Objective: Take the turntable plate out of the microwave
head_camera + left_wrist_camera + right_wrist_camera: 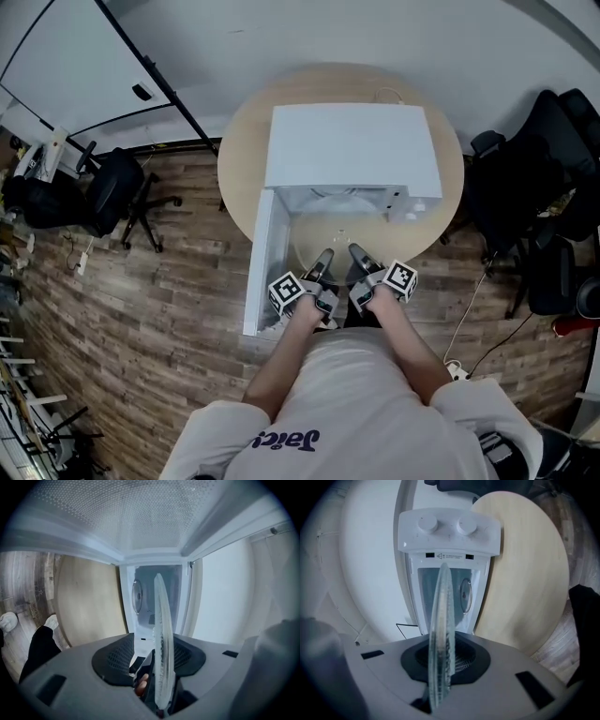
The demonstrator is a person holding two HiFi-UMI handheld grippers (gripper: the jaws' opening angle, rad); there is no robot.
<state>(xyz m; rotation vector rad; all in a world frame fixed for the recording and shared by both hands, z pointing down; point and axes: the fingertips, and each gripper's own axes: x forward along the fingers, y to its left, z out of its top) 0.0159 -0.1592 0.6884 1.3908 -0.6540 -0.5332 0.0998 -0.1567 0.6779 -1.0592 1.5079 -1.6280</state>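
Note:
The white microwave (347,150) stands on a round wooden table (239,178), its door (262,262) swung open to the left. The clear glass turntable plate (342,246) is out in front of the cavity, level between both grippers. My left gripper (323,258) holds its jaws apart around the near rim. In the left gripper view the plate (161,634) runs edge-on between them with a gap beside it. My right gripper (359,253) is shut on the rim; in the right gripper view the plate (443,634) is pinched edge-on, with the microwave's knob panel (450,531) beyond.
Black office chairs stand left (112,192) and right (534,187) of the table. A cable (469,319) lies on the wood floor at the right. The open door's perforated inner face (140,517) is close beside the left gripper. The person stands right at the table's near edge.

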